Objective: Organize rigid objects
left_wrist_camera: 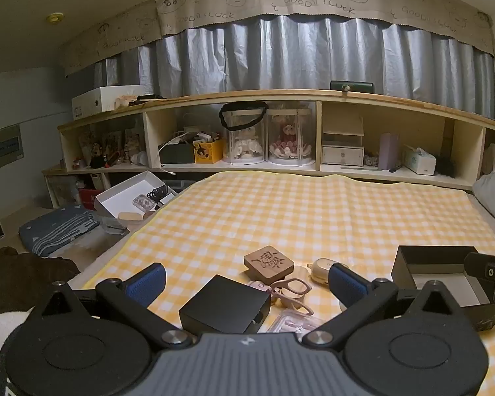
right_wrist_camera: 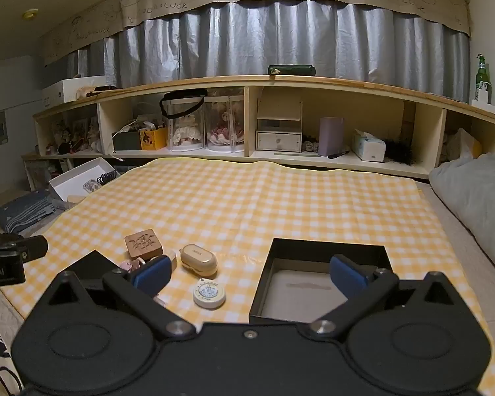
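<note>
On the yellow checked cloth (left_wrist_camera: pixel 280 211) lie a black box lid (left_wrist_camera: pixel 224 307), a carved wooden block (left_wrist_camera: pixel 268 263), pink scissors (left_wrist_camera: pixel 292 288), a beige case (right_wrist_camera: pixel 198 259), a round white tape measure (right_wrist_camera: pixel 209 294) and a clear pink case (left_wrist_camera: pixel 293 321). An open black box (right_wrist_camera: pixel 316 283) stands empty at the right; it also shows in the left wrist view (left_wrist_camera: pixel 442 280). My left gripper (left_wrist_camera: pixel 246 280) is open above the lid and scissors. My right gripper (right_wrist_camera: pixel 249 274) is open, its right finger over the black box.
A long wooden shelf (right_wrist_camera: pixel 247 151) with dolls, boxes and tissues runs behind the bed. A white box (left_wrist_camera: pixel 132 194) with small items sits at the far left edge. A grey pillow (right_wrist_camera: pixel 475 191) lies at the right. A folded blanket (left_wrist_camera: pixel 59 227) is on the floor.
</note>
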The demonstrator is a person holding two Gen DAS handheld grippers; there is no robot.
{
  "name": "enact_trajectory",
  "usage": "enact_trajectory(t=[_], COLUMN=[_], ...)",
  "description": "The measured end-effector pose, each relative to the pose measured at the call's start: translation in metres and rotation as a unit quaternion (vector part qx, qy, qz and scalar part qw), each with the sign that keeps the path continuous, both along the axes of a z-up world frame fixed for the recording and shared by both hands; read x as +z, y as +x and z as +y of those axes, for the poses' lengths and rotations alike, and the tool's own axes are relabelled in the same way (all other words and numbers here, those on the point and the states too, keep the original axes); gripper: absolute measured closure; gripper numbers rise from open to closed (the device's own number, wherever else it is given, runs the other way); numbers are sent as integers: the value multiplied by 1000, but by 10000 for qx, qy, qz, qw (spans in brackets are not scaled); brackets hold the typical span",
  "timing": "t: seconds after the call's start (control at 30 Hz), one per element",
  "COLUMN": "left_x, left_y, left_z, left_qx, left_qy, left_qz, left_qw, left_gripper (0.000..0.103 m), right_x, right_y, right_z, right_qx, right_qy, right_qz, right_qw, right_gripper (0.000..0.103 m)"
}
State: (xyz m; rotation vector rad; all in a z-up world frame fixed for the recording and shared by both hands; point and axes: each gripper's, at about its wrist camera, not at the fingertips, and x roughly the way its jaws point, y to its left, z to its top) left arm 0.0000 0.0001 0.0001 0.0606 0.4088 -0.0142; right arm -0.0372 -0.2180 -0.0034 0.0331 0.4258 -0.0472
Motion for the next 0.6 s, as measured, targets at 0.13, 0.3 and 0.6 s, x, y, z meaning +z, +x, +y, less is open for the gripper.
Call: enact_trajectory(t=[0.13, 0.3, 0.6], left_x=[0, 0, 0], left_y=[0, 0, 0], left_z=[0, 0, 0], left_qx=[-3, 1, 1], left_qy=[0, 2, -2], left_qz=[2, 14, 16], left_qw=[10000, 10000, 10000], left_gripper=[0, 0, 0], right_x=[0, 0, -1], right_y=[0, 0, 1], right_z=[0, 1, 2], right_qx=[2, 14, 12], right_qy=[-3, -17, -15], right_qz=[1, 6, 15], right_qw=[10000, 10000, 10000], right_gripper=[0, 0, 0])
